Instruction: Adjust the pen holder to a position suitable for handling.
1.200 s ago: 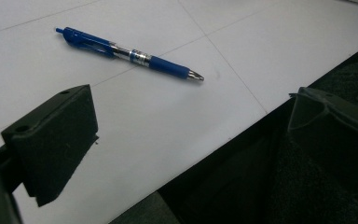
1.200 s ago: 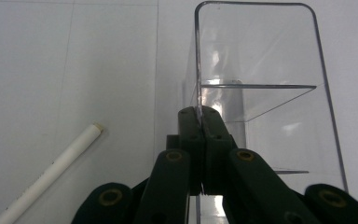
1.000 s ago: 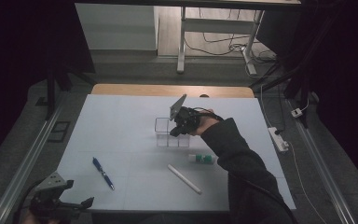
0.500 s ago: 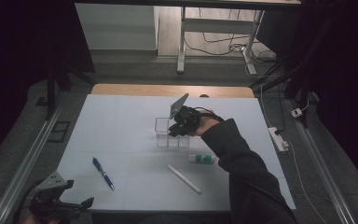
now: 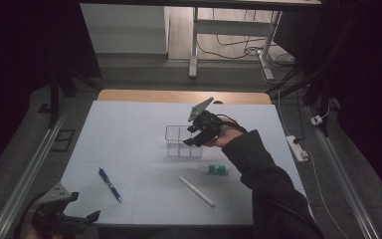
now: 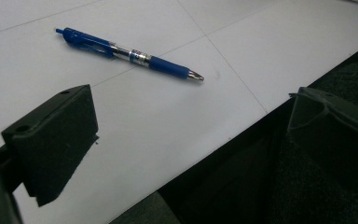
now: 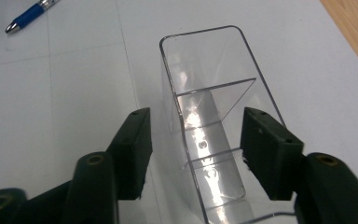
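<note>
Clear organizer [image 7: 214, 130], frame centre: straddled by right gripper [image 7: 196, 140], jaws just opened, pads seen clear of walls; left gripper [image 6: 186, 144], lower frame: held open beside blue pen [image 6: 130, 53]

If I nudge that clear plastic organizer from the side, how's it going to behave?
The clear organizer looks thin-walled and empty, so it is probably light and would slide easily on the smooth white table. Its glossy walls may slip between the gripper pads. It stands low and long, so tipping seems unlikely.
</note>
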Tool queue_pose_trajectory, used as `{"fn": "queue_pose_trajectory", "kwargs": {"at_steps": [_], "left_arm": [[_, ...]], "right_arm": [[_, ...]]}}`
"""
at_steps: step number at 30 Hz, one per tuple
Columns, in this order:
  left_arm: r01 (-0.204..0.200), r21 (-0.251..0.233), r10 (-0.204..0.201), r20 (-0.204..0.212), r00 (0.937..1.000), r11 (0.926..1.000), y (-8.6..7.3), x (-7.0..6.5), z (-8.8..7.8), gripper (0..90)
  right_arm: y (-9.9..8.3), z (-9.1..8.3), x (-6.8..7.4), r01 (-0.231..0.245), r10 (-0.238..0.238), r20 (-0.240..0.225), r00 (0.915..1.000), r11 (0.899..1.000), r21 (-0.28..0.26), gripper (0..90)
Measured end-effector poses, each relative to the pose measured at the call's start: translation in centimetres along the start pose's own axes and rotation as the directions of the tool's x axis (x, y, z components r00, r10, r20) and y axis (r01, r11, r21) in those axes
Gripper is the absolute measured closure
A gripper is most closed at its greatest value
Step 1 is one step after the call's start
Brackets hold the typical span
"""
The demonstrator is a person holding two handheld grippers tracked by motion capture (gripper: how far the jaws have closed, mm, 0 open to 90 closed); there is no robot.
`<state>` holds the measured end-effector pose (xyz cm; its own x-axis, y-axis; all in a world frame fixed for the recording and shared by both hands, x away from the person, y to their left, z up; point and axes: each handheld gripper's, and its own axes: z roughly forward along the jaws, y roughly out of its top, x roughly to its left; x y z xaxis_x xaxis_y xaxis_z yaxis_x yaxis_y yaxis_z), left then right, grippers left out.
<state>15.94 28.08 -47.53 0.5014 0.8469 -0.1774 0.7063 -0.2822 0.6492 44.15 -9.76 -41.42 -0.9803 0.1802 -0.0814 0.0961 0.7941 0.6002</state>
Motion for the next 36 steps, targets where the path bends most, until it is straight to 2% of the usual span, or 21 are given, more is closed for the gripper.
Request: {"fn": "queue_pose_trajectory", "kwargs": {"at_steps": [13, 15, 21, 26, 29, 30, 32, 34, 35, 36], "left_arm": [[-0.001, -0.001, 0.001, -0.004, 1.0, 1.0, 0.0, 0.0, 0.0, 1.9], [0.0, -0.003, 0.0, -0.003, 1.0, 1.0, 0.0, 0.0, 0.0, 1.9], [0.0, -0.005, 0.0, 0.0, 1.0, 1.0, 0.0, 0.0, -0.1, 1.8], [0.003, -0.009, -0.003, 0.0, 1.0, 1.0, 0.0, 0.0, -0.1, 1.3], [0.008, -0.008, -0.008, 0.001, 1.0, 0.9999, 0.0, 0.1, -0.1, 1.2], [0.01, -0.008, -0.01, 0.004, 0.9999, 0.9999, 0.0, 0.1, -0.1, 1.0], [0.012, -0.009, -0.012, 0.007, 0.9999, 0.9999, 0.0, 0.1, -0.1, 0.9], [0.012, -0.01, -0.012, 0.008, 0.9999, 0.9999, 0.0, 0.1, -0.1, 0.7], [0.011, -0.011, -0.011, 0.009, 0.9999, 0.9999, 0.0, 0.1, -0.1, 0.6], [0.011, -0.011, -0.011, 0.012, 0.9999, 0.9999, 0.0, 0.2, -0.1, 0.6]], "right_arm": [[-1.3, -1.5, 1.7, -0.068, 0.069, 0.035, 0.997, 0.997, -0.036, 25.1], [-1.7, -1.8, 2.4, -0.081, 0.083, 0.051, 0.9952, 0.996, -0.044, 17.9], [-2.6, -2.5, 3.9, -0.135, 0.139, 0.059, 0.9885, 0.988, -0.071, 8.0], [-4.1, -3.6, 6.0, -0.2, 0.209, 0.08, 0.9745, 0.974, -0.107, 2.9], [-4.8, -4.1, 6.8, -0.201, 0.212, 0.089, 0.9732, 0.972, -0.123, 1.2], [-5.6, -4.5, 7.5, -0.206, 0.22, 0.104, 0.9699, 0.97, -0.13, 0.0], [-6.4, -4.9, 8.2, -0.214, 0.231, 0.113, 0.9665, 0.967, -0.14, 0.0], [-7.2, -5.4, 8.9, -0.22, 0.241, 0.147, 0.9594, 0.965, -0.144, 0.0], [-7.7, -5.7, 9.3, -0.23, 0.253, 0.147, 0.9561, 0.961, -0.155, 0.0], [-7.7, -5.7, 9.3, -0.23, 0.253, 0.147, 0.9561, 0.961, -0.155, 0.0]]}}
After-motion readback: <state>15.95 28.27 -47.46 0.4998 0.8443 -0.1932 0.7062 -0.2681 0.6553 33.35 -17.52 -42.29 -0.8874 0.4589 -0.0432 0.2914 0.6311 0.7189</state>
